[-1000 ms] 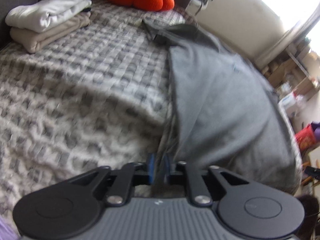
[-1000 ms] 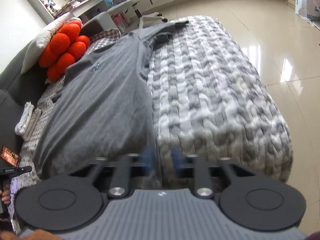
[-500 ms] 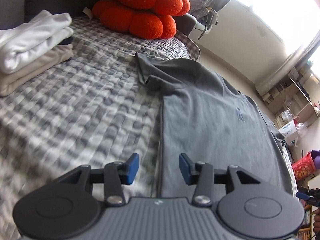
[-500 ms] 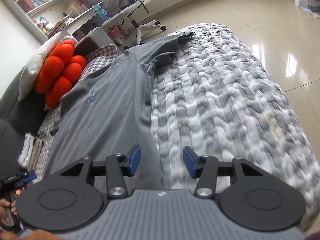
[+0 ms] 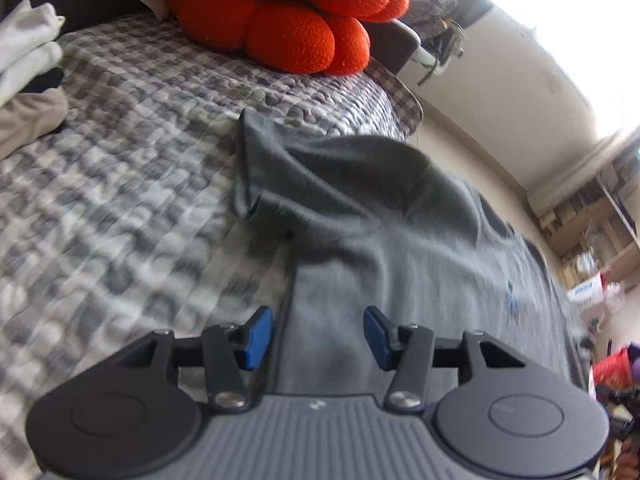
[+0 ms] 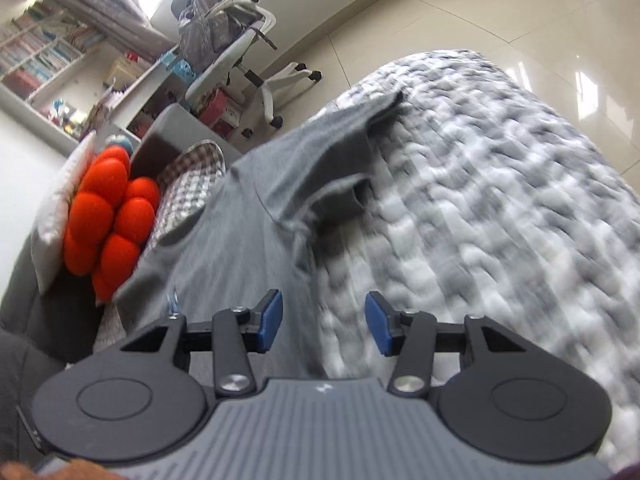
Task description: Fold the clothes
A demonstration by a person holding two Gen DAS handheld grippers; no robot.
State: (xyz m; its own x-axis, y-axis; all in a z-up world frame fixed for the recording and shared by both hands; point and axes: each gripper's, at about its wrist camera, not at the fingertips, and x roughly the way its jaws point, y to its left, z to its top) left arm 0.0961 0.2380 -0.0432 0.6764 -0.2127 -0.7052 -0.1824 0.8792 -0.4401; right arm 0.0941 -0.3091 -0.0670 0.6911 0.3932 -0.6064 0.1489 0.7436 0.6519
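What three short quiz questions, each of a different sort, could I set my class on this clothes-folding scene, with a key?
1. True or false: the grey T-shirt lies spread on the knitted blanket.
2. Which cushion sits beyond the shirt's collar end? A. blue B. orange C. green
3. Fill in: the left gripper and the right gripper each point toward one ____ of the shirt.

Key
1. True.
2. B, the orange cushion.
3. Sleeve: the left sleeve and the right sleeve. Neither gripper holds cloth; the left jaws are opening.
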